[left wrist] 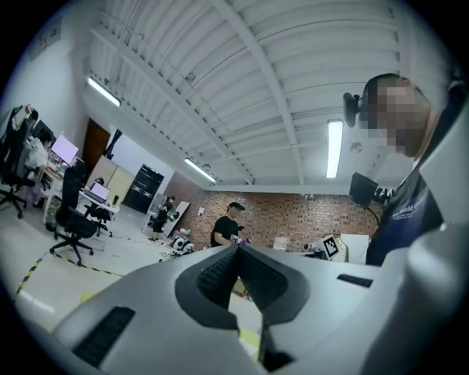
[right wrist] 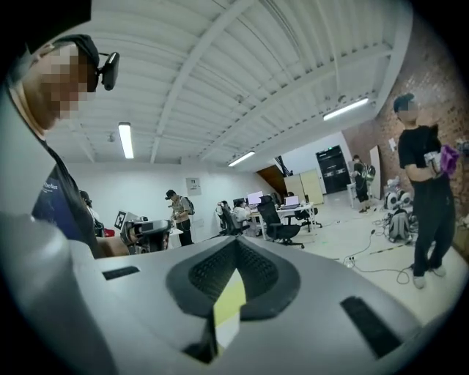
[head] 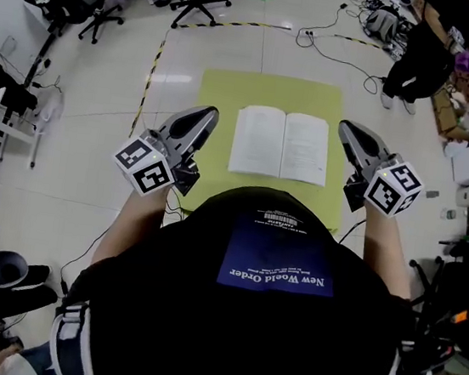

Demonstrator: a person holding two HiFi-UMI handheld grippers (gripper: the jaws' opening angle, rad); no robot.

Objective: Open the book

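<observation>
Book (head: 280, 145) lies open on the green counter (head: 230, 87); left gripper (head: 208, 115) and right gripper (head: 346, 128) flank it, both closed and empty.

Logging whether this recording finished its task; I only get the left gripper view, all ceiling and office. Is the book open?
Observer: Yes. In the head view the book lies open flat on the yellow-green tabletop.
Operator: Is the right claw holding a page?
Observer: No. The right claw is shut on nothing, beside the book, not touching.
Operator: And my left one?
Observer: The left claw hovers at the book's other side, clear of it.
</observation>
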